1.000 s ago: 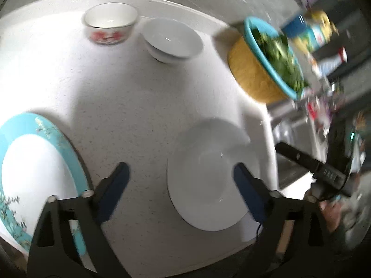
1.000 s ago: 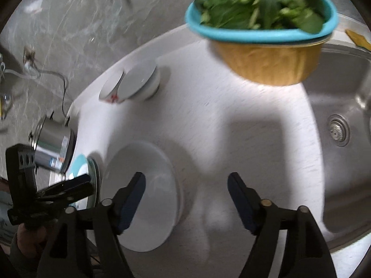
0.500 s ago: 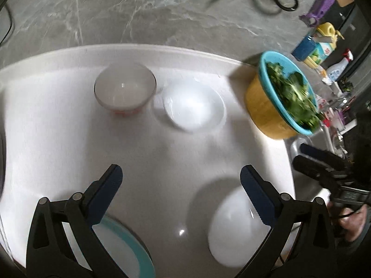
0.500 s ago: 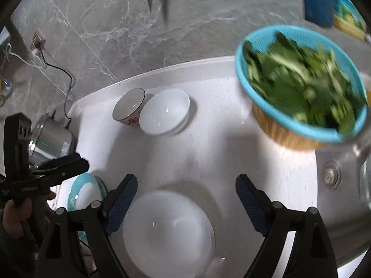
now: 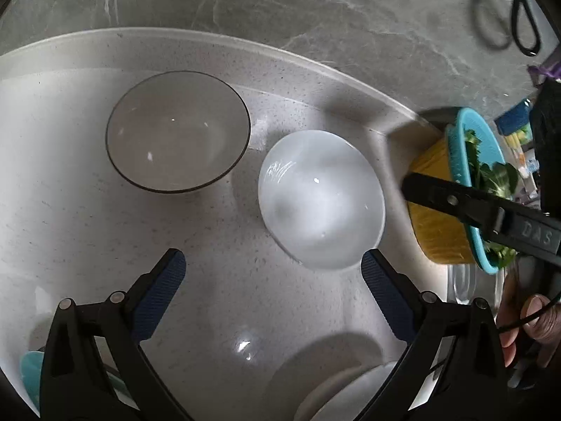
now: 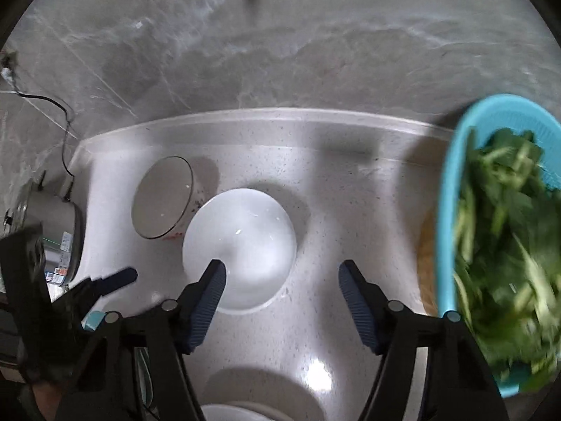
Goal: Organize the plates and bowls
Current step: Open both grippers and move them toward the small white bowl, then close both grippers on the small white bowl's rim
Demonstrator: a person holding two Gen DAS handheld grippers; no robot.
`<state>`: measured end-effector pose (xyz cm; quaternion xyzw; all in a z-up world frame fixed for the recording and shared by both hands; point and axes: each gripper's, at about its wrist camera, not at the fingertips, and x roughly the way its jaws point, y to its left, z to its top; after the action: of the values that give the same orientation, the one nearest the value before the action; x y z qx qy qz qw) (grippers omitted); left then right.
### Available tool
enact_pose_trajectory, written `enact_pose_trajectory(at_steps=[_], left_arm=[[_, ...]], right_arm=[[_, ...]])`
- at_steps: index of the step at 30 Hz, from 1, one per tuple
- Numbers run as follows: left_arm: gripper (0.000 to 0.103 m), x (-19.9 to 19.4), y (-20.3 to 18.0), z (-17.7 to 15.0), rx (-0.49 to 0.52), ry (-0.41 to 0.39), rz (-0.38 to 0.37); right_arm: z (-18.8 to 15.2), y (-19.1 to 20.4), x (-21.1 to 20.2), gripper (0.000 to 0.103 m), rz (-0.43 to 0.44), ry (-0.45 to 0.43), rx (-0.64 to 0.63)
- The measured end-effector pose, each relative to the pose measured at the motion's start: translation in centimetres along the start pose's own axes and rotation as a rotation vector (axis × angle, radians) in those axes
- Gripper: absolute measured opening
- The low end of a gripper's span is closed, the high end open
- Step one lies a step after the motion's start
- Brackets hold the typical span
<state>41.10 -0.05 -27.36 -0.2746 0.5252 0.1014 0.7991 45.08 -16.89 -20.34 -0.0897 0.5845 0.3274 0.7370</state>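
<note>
A plain white bowl and a dark-rimmed bowl with red pattern stand side by side near the back of the white counter. My left gripper hovers open just in front of them, with nothing between its fingers. My right gripper is above the white bowl's near right edge. Its jaws are closing, and the pads press on nothing. The patterned bowl sits left of it. A white plate and a teal-rimmed plate peek in at the bottom.
A teal colander of greens in a yellow basin stands at the right. A steel cooker sits at the left end. A grey marble wall backs the counter. A person's hand holds the right gripper.
Both grippers have moved toward the back of the counter, so the two bowls loom closer. The plates have slid to the bottom edges. The right jaws stand narrower than before.
</note>
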Motion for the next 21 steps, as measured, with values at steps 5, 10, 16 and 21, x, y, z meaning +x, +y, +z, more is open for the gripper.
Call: enact_pose_trajectory(at_steps=[5, 10, 16, 21], left_arm=[[0.071, 3.0, 0.5, 0.8, -0.045, 0.037, 0.021], [0.07, 5.6, 0.4, 0.9, -0.059, 0.079, 0.045], [0.066, 7.8, 1.2, 1.7, -0.089, 0.104, 0.044], [0.062, 8.8, 1.9, 2.4, -0.107, 0.112, 0.035]], right_arm=[[2.1, -0.1, 3.7, 0.07, -0.035, 0.09, -0.013], [3.0, -0.7, 6.3, 0.07, -0.05, 0.165, -0.019], [3.2, -0.9, 8.4, 0.068, -0.021, 0.23, -0.032], [3.2, -1.3, 9.2, 0.053, 0.013, 0.26, -0.025]])
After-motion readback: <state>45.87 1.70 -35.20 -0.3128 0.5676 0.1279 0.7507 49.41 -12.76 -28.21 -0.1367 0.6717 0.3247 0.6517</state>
